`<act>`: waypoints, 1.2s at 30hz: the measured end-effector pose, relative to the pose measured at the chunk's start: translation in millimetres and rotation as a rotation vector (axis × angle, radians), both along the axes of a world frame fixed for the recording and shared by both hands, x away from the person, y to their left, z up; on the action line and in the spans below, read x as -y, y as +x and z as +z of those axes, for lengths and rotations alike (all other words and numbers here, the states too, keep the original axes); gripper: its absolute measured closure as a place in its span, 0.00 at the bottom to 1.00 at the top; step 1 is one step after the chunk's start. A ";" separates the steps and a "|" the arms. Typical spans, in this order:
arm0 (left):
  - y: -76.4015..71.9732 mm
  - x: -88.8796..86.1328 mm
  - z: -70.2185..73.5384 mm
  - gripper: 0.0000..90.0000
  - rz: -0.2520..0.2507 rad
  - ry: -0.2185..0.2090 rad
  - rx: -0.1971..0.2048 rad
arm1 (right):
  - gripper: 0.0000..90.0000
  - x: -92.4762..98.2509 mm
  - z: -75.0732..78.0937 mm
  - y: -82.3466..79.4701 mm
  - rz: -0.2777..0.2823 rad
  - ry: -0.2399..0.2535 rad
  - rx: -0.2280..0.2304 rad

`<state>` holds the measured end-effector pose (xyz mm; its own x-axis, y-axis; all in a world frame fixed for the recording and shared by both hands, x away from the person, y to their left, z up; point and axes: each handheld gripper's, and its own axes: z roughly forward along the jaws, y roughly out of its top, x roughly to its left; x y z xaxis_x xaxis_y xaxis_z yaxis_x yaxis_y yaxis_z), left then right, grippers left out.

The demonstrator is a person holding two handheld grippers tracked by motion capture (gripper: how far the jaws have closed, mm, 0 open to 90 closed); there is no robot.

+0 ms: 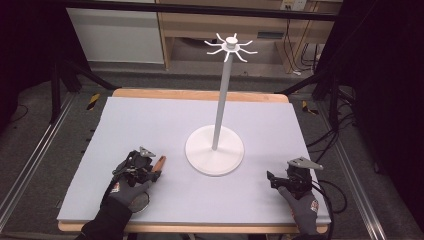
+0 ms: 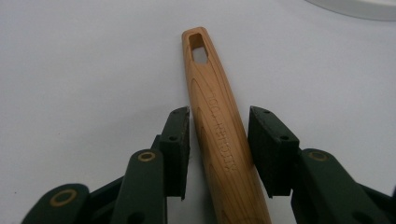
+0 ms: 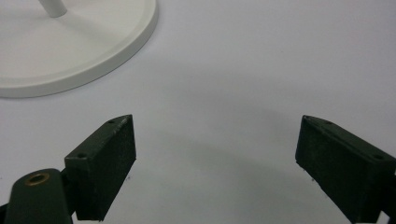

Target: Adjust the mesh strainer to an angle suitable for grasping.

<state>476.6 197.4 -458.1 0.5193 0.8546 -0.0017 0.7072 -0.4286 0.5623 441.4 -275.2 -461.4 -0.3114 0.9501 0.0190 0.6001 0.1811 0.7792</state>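
A wooden utensil handle [image 2: 219, 135] with a slot hole near its tip lies on the pale mat, between the jaws of my left gripper [image 2: 219, 116]. The jaws stand open, with a narrow gap on each side of the wood. In the high view the handle's tip [image 1: 160, 162] pokes out past the left gripper [image 1: 148, 171] at the front left. A dark rounded shape [image 1: 140, 201] lies by the left wrist; I cannot tell what it is. My right gripper [image 3: 215, 128] is wide open over bare mat, and in the high view it sits at the front right [image 1: 272, 178].
A tall white stand [image 1: 220, 100] rises from a round base [image 1: 215, 157] at mid-table, with curved hooks [image 1: 230, 47] on top. The base rim [image 3: 84, 70] lies just ahead and left of the right jaws. The mat [image 1: 150, 120] covers a wooden table.
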 end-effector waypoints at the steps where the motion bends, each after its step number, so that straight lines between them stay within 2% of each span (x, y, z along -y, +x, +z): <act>1: 0.0 0.5 -0.4 0.66 0.004 -0.002 0.001 | 0.14 0.0 0.0 0.1 0.000 -0.001 0.000; 4: 0.1 1.5 -1.2 0.67 -0.001 0.011 0.000 | 0.14 0.1 -0.1 0.2 0.002 -0.001 0.001; 12: 0.9 2.2 -1.8 0.67 0.010 0.009 -0.013 | 0.14 0.4 0.3 0.3 0.001 0.003 0.002; 14: 1.1 2.4 -2.0 0.67 0.012 0.010 -0.013 | 0.14 0.0 0.1 0.2 -0.006 0.018 -0.004; 24: -0.4 4.3 -2.4 0.68 0.031 0.023 -0.009 | 0.13 1.5 0.8 0.0 -0.011 0.004 -0.001; 30: -0.2 3.3 -1.5 0.73 0.053 0.009 -0.008 | 0.13 0.6 -0.5 0.5 -0.005 -0.002 -0.009; 31: -0.4 1.3 1.1 0.75 0.054 0.019 0.009 | 0.13 0.8 -0.7 0.5 -0.005 -0.002 -0.009; 33: -0.5 -0.7 2.1 0.77 0.058 -0.012 0.004 | 0.13 0.2 -1.5 0.8 -0.003 -0.005 -0.015; 36: -0.6 -1.0 2.0 0.77 0.052 -0.009 0.004 | 0.13 -0.3 -2.0 1.2 0.000 -0.007 -0.017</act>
<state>476.0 198.4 -456.0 0.4738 0.8806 -0.0073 0.7261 -0.3859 0.5691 442.6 -274.8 -463.4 -0.3114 0.9501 0.0181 0.6135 0.1865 0.7674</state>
